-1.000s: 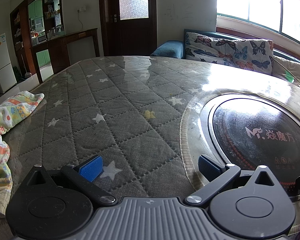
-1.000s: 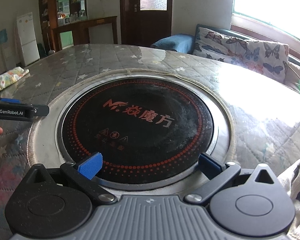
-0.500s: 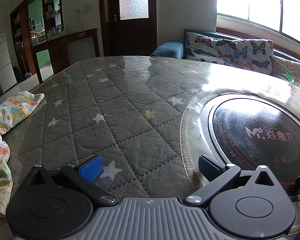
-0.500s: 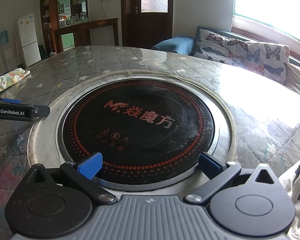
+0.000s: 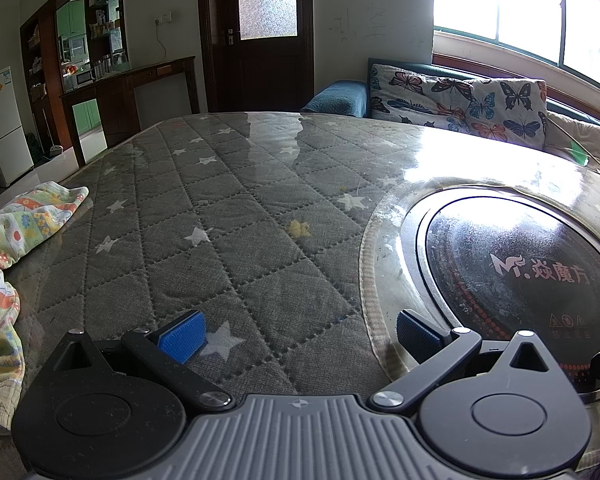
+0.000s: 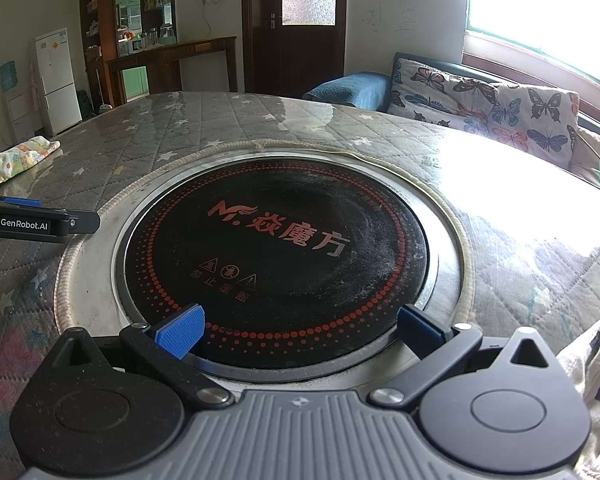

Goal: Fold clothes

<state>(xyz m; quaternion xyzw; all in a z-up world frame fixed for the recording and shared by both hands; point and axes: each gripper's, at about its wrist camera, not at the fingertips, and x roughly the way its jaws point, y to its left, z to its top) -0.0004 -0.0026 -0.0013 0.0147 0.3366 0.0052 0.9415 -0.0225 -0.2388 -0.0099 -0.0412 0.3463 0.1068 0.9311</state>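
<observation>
Grey star-quilted cloth under clear glass covered the round tabletop (image 5: 228,216), with a black induction plate (image 6: 276,252) set in its middle. Both the left gripper (image 5: 298,330) and the right gripper (image 6: 300,326) hovered wide apart, holding nothing. Colourful patterned clothes (image 5: 16,232) lay crumpled at the far left edge; a dotted cloth (image 6: 592,376) sat near right.

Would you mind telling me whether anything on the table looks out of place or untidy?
Yes: the patterned garment lies crumpled at the table's far left edge, not spread for folding. A spotted cloth is bunched at the right edge. Both tongs, left and right, are open and empty.
</observation>
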